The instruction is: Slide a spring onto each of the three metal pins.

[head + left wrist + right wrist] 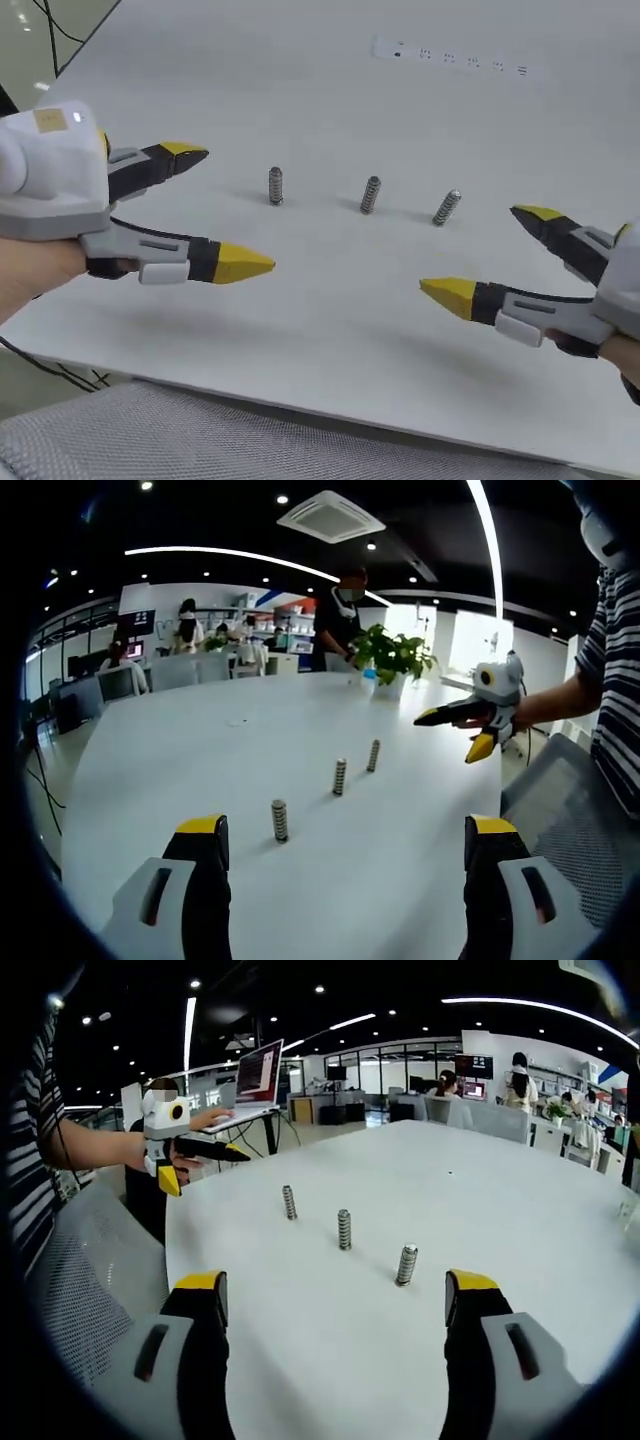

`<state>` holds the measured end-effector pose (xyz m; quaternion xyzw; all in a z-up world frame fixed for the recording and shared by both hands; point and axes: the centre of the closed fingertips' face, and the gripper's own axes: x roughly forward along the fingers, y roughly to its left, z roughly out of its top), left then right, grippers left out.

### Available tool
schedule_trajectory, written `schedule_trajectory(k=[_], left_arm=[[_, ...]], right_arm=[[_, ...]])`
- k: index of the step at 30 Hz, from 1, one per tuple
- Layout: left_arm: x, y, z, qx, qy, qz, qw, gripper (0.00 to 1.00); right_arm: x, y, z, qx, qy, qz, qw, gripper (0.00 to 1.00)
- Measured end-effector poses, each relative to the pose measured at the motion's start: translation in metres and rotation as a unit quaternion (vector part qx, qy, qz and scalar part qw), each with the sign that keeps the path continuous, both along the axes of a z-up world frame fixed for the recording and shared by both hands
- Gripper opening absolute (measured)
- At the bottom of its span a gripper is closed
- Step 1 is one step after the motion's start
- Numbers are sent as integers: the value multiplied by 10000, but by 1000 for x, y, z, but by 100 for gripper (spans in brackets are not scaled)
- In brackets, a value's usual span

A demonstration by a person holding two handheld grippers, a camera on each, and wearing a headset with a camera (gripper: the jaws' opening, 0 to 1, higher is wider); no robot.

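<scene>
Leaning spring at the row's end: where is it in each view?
Head view: leaning spring, right end of the row.
Left gripper view: leaning spring, farthest of the three.
Right gripper view: leaning spring, nearest of the three.
Shared landmark: middle spring beside it.

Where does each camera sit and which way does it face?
Head view: above the table, facing forward and down at three standing springs; left gripper, right gripper, both open, and the left hand show.
Left gripper view: on the left gripper, looking along the spring row; own jaws at bottom.
Right gripper view: on the right gripper, looking along the row from the opposite end; own jaws at bottom.
Shared: gripper views face each other; each catches the other gripper and a striped shirt.
</scene>
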<state>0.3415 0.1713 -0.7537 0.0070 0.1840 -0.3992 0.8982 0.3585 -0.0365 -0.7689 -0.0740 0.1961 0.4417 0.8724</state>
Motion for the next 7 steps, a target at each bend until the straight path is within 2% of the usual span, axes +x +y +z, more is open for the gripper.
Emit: schedule_trajectory(k=[3,7], left_arm=[[-4,1,-1,35,23,-11,10000,97],[-8,4,-2,23,38,31,10000,97]], right_arm=[[-2,-11,0,140,32,-199,9997,93],[-4,-22,0,190,90,-402,9990,94]])
